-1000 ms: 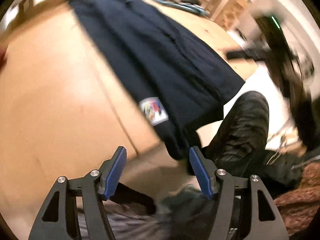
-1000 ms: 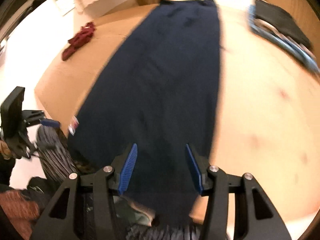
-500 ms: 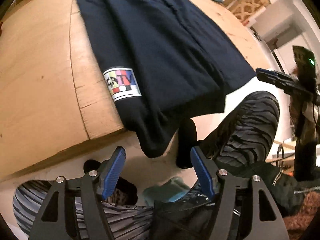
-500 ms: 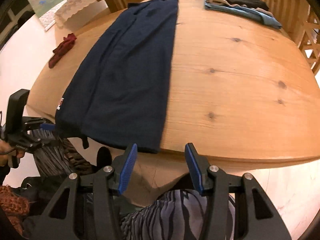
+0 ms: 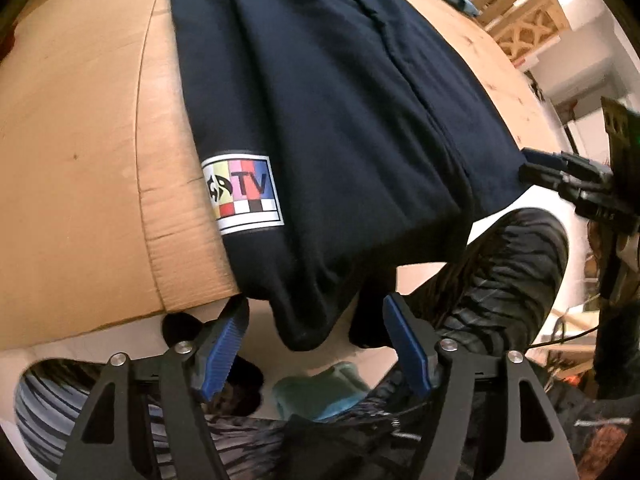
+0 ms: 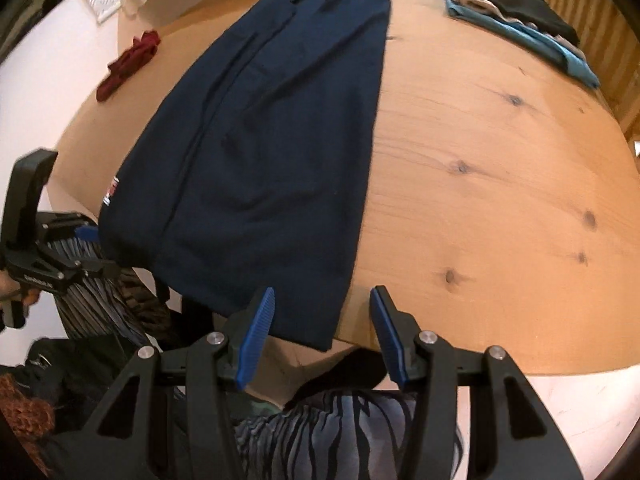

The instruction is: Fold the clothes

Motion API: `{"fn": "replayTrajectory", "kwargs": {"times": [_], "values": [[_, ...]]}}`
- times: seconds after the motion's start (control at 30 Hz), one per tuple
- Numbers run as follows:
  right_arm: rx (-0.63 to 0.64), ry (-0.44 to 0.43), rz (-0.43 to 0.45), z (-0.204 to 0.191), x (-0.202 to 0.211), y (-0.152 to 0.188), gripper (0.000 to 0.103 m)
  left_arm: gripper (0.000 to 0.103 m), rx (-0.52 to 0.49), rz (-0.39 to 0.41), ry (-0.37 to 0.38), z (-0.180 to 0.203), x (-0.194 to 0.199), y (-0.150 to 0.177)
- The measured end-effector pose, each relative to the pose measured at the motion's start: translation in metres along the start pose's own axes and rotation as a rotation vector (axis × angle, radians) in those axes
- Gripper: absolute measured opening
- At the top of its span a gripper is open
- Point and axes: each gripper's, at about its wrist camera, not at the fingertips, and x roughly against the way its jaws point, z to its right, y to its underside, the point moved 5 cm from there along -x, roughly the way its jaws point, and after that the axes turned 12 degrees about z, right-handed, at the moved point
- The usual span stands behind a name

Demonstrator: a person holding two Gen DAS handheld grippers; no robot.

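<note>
Lying lengthwise on the wooden tabletop (image 6: 500,168), the navy garment (image 6: 272,140) spills its near end over the edge. Left claw (image 5: 316,344), jaws just widened and empty, straddles the hanging corner below the TV patch (image 5: 244,196). Right claw (image 6: 322,330) gapes, empty, at the other near corner. The cloth looks soft, light and limp; pinching both hem corners seems the best hold, since anything between would sag.

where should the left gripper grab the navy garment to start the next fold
Probably the corner of the navy garment that droops over the near edge of the wooden table, just below the TV patch. It hangs free between the open left gripper pads, so come from the near edge, pinching it there.
</note>
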Motion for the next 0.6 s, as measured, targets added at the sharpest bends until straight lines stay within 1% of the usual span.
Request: {"fn": "replayTrajectory", "kwargs": {"times": [0.13, 0.2, 0.3, 0.33, 0.4, 0.47, 0.5, 0.53, 0.57, 0.6], "values": [[0.016, -0.012, -0.011, -0.004, -0.002, -0.001, 0.05, 0.069, 0.079, 0.012, 0.042, -0.005, 0.003, -0.002], [0.044, -0.015, -0.017, -0.007, -0.003, 0.0, 0.05, 0.069, 0.079, 0.035, 0.064, -0.005, 0.008, -0.003], [0.076, -0.014, -0.029, -0.01, -0.004, 0.001, 0.05, 0.065, 0.058, 0.05, 0.09, -0.001, 0.013, -0.002], [0.079, -0.012, -0.034, -0.01, -0.004, 0.001, 0.047, 0.065, 0.046, 0.054, 0.097, 0.001, 0.014, -0.002], [0.076, -0.016, -0.041, -0.01, -0.003, 0.001, 0.039, 0.062, 0.025, 0.05, 0.099, 0.005, 0.016, -0.003], [0.07, -0.02, -0.045, -0.008, -0.003, 0.001, 0.024, 0.054, -0.005, 0.051, 0.113, 0.01, 0.018, -0.002], [0.07, -0.016, -0.042, -0.007, -0.003, 0.001, 0.019, 0.05, -0.029, 0.056, 0.122, 0.014, 0.019, 0.0], [0.06, -0.019, -0.04, -0.005, -0.004, 0.001, 0.011, 0.044, -0.054, 0.065, 0.125, 0.018, 0.02, -0.001], [0.046, -0.029, -0.038, -0.003, -0.004, 0.001, 0.009, 0.035, -0.081, 0.074, 0.13, 0.021, 0.021, -0.001], [0.037, -0.038, -0.036, -0.001, -0.004, 0.001, 0.009, 0.03, -0.089, 0.083, 0.146, 0.022, 0.021, -0.001]]}}
